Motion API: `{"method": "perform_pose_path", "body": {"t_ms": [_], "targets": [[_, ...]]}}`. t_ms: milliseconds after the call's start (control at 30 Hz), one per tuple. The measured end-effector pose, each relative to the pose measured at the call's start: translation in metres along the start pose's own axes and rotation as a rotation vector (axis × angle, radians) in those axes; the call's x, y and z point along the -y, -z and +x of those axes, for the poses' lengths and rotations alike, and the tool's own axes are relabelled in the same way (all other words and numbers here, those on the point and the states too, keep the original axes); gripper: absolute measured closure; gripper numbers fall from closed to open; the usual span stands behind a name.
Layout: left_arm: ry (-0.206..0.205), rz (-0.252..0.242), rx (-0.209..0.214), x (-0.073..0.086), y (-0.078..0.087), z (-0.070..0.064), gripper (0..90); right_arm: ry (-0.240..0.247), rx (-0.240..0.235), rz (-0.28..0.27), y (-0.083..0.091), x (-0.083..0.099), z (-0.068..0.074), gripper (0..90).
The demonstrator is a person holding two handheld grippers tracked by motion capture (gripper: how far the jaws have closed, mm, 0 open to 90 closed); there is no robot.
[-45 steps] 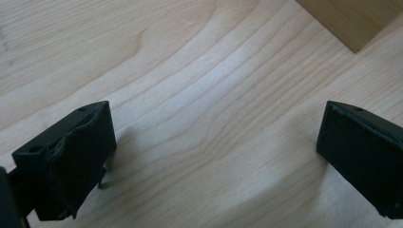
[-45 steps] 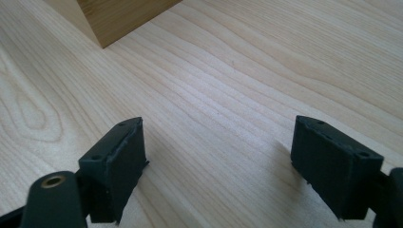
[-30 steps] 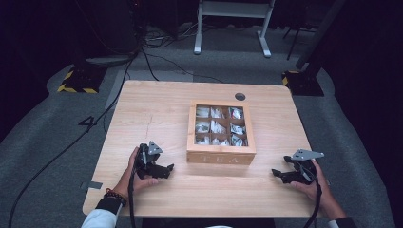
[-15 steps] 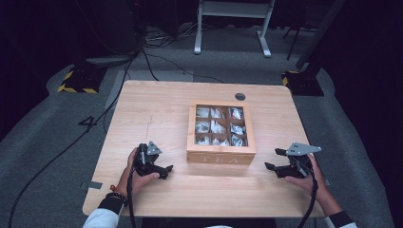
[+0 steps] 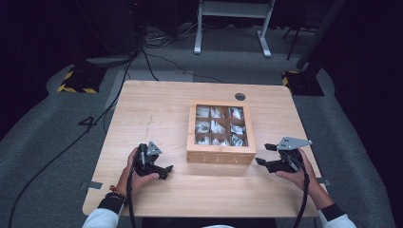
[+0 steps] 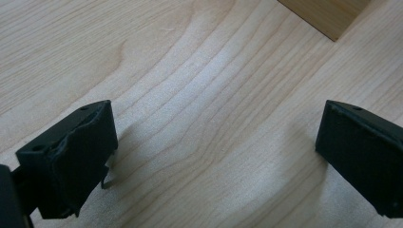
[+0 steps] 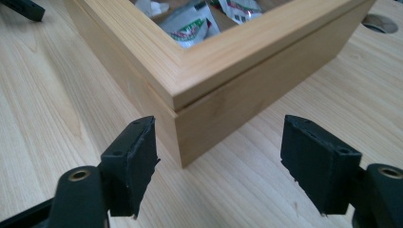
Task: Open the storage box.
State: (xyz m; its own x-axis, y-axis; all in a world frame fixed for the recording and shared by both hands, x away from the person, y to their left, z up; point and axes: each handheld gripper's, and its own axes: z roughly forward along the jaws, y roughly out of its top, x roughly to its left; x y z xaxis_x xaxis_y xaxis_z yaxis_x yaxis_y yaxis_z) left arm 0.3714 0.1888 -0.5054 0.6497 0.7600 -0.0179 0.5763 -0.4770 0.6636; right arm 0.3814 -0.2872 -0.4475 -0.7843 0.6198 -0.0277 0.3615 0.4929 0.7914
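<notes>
A wooden tea box (image 5: 221, 154) with a glass-windowed lid stands shut in the middle of the table (image 5: 157, 114); sachets (image 5: 217, 127) show in its compartments. My left gripper (image 5: 161, 169) rests open on the bare wood to the box's left, jaws toward it. In the left gripper view the gripper (image 6: 216, 133) spans plain tabletop, with a box corner (image 6: 328, 14) at the upper right. My right gripper (image 5: 264, 155) is open beside the box's front right corner. In the right gripper view that box corner (image 7: 223, 71) stands just ahead of the open gripper (image 7: 221, 142), and sachets (image 7: 190, 21) lie under the lid.
A round cable hole (image 5: 240, 96) sits in the table behind the box. Cables (image 5: 142, 61), a white stand (image 5: 233, 19) and yellow-black striped bases (image 5: 76, 80) lie on the floor beyond. A jaw of the left gripper (image 7: 21, 7) shows far off in the right gripper view.
My right gripper has moved left and a little forward, up to the box's front right corner. The left gripper has stayed about where it was.
</notes>
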Motion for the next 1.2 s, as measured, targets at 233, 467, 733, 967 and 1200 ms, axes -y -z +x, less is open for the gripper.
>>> {"method": "perform_pose_path", "body": {"t_ms": [233,467,733,967,1200], "targets": [[0.000,0.000,0.000,0.000,0.000,0.000,0.5,0.024,0.007,0.008,-0.009,-0.009,0.006,31.0],[-0.001,0.000,0.000,0.000,0.000,0.000,0.5,0.022,-0.008,0.007,-0.019,-0.012,0.006,32.3],[-0.002,0.000,0.004,0.000,0.000,0.000,0.5,0.031,-0.019,-0.009,-0.022,-0.017,0.010,34.9],[-0.010,0.001,0.008,0.000,0.000,0.000,0.5,0.028,-0.009,-0.018,-0.020,-0.019,0.011,34.9],[-0.010,0.002,0.011,0.000,0.000,-0.001,0.5,0.030,-0.001,-0.040,-0.017,-0.023,0.011,34.5]]}}
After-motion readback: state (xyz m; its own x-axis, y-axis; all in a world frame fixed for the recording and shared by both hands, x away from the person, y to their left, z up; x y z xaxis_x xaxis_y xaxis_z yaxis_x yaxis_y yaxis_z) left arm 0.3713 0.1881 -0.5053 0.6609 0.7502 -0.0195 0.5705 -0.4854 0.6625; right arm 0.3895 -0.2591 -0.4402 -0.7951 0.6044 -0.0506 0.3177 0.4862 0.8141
